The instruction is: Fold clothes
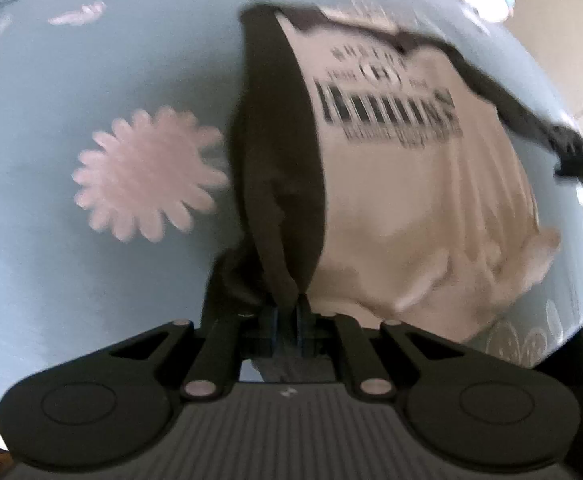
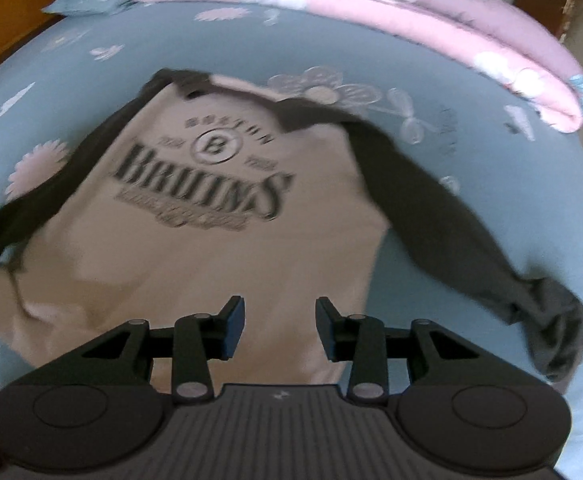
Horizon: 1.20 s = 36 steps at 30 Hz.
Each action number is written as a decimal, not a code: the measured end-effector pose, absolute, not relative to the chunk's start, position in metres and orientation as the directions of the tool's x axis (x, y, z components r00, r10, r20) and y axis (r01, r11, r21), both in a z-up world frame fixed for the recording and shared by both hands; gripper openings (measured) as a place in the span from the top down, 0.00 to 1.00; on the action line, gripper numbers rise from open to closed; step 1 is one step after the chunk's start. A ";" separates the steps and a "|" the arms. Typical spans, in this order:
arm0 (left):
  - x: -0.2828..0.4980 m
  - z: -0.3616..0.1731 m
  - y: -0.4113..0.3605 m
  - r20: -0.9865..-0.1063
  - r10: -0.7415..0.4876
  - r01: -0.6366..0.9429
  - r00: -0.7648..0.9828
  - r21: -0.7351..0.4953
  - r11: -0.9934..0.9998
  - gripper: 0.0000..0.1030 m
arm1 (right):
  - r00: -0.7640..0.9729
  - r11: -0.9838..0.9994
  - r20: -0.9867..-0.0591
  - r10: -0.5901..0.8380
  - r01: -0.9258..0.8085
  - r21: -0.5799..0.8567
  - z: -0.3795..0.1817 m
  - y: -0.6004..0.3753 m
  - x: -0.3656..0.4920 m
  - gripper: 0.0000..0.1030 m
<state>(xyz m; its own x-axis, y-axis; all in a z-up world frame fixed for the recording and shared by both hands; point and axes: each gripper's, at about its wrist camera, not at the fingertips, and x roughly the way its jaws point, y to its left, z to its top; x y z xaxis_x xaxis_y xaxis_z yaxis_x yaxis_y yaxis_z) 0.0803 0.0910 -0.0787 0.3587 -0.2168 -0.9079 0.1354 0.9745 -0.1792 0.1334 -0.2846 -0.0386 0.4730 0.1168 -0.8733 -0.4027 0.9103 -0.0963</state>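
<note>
The beige shirt (image 2: 219, 240) is lying print-up on the bed (image 2: 491, 184), its body spread flat. The left tool (image 1: 287, 312) is clenching what looks like its dark left sleeve (image 1: 279, 152), drawn beside the body; the right tool (image 2: 280, 326) is hovering released over the hem, the right sleeve (image 2: 443, 224) trailing outward, so most folding remains.

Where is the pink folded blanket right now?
In the right wrist view, the pink floral folded blanket lies along the far edge of the blue flowered bedsheet, beyond the collar of the beige shirt with dark sleeves.

Bedroom in a home: bed (image 2: 491, 208) with blue floral sheet, folded pink quilt (image 2: 411, 20) at its head.
</note>
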 end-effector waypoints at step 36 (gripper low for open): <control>0.245 -0.040 0.289 -0.845 0.302 -0.470 0.441 0.069 0.880 0.95 | 0.338 0.940 -0.929 0.147 -0.341 0.025 -0.122 -0.253 0.119 0.57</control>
<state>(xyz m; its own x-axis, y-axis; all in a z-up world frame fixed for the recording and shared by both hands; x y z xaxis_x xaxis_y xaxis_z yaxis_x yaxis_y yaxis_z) 0.2449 0.2888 -0.0405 0.4413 0.3017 -0.8451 -0.4700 0.8800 0.0687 0.1188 -0.2532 -0.1215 0.3385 0.1473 -0.9294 -0.3415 0.9396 0.0245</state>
